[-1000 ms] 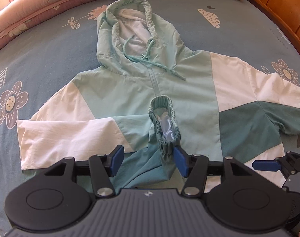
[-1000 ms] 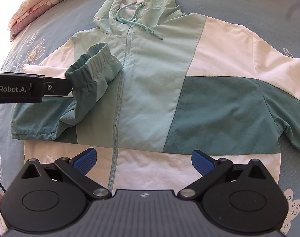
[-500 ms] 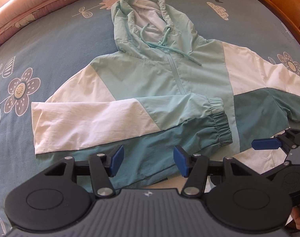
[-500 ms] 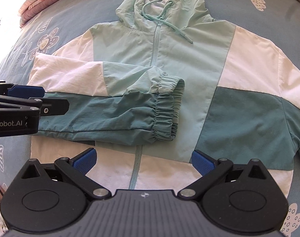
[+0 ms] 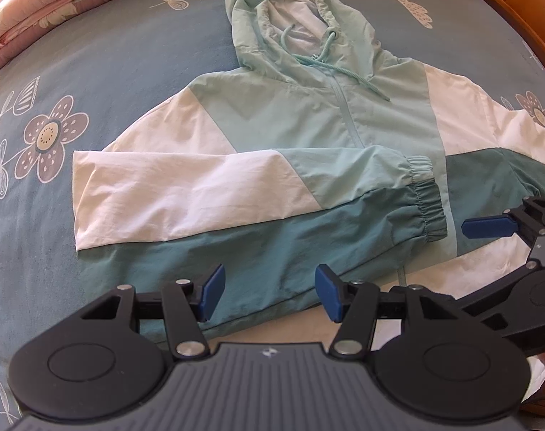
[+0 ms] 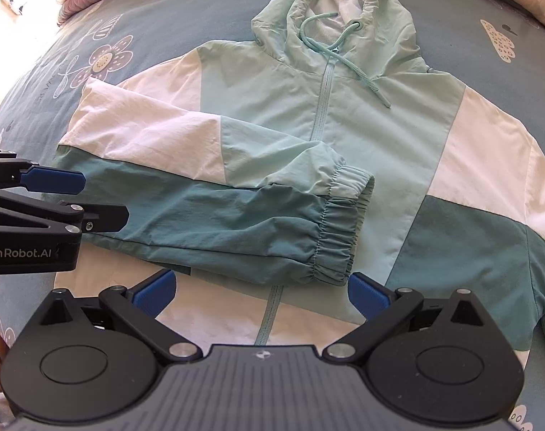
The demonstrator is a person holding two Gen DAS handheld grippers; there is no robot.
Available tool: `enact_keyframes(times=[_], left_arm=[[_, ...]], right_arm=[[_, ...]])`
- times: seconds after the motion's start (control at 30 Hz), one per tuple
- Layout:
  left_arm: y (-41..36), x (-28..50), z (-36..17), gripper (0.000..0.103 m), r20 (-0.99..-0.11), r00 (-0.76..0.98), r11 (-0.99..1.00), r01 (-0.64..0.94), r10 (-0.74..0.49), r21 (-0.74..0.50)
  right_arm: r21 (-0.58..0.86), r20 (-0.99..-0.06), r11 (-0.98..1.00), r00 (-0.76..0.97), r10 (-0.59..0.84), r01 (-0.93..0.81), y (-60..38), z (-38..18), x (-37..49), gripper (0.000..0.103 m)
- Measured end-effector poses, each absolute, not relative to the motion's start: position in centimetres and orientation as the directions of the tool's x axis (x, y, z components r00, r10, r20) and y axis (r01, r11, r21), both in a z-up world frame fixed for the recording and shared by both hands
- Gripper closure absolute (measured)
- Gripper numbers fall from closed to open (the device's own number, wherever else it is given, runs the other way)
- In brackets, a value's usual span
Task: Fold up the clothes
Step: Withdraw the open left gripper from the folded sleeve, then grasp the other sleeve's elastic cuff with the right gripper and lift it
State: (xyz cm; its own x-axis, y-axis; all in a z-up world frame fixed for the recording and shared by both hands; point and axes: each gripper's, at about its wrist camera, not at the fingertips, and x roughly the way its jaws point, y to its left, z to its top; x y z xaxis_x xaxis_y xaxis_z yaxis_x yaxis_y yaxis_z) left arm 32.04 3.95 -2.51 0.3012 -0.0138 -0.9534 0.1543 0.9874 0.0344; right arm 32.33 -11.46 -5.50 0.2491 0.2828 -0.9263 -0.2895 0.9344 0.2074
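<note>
my left hand-held gripper [image 5: 267,292] and right hand-held gripper [image 6: 259,294] both hang released and empty over the jacket [image 6: 362,136] on the bed [image 5: 92,72], whose unfolded right sleeve [image 6: 538,269] trails toward 4 o'clock, nearer my right hand-held gripper, with the folded sleeve [image 5: 272,208] lying crosswise at 12 o'clock.

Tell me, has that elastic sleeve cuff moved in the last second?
Yes. The cuff was held bunched up left of the zipper; now it lies flat across it, the sleeve folded over the jacket's chest, and both grippers are open.
</note>
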Motion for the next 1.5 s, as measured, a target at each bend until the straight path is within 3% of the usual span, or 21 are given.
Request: enact_keyframes(times=[0.63, 1.03, 1.27, 1.5], left_arm=[[3.1, 30.8, -3.6, 0.046, -0.954, 0.290, 0.986, 0.115, 0.082, 0.120], [7.6, 26.7, -5.2, 0.046, -0.935, 0.349, 0.962, 0.232, 0.057, 0.145], [12.8, 23.7, -8.4, 0.046, -0.897, 0.363, 0.949, 0.086, 0.254, 0.303], [16.3, 24.1, -9.2, 0.046, -0.855, 0.477, 0.979, -0.117, 0.204, 0.168]], right_arm=[[0.297, -0.886, 0.856, 0.211, 0.412, -0.424, -12.9, -4.4, 33.6, 0.000], [0.293, -0.889, 0.913, 0.270, 0.370, -0.286, -12.7, -4.6, 33.3, 0.000], [0.299, -0.882, 0.910, 0.281, 0.378, -0.286, -10.3, -3.9, 34.4, 0.000], [0.360, -0.869, 0.901, 0.264, 0.419, -0.243, -9.9, -4.3, 34.1, 0.000]])
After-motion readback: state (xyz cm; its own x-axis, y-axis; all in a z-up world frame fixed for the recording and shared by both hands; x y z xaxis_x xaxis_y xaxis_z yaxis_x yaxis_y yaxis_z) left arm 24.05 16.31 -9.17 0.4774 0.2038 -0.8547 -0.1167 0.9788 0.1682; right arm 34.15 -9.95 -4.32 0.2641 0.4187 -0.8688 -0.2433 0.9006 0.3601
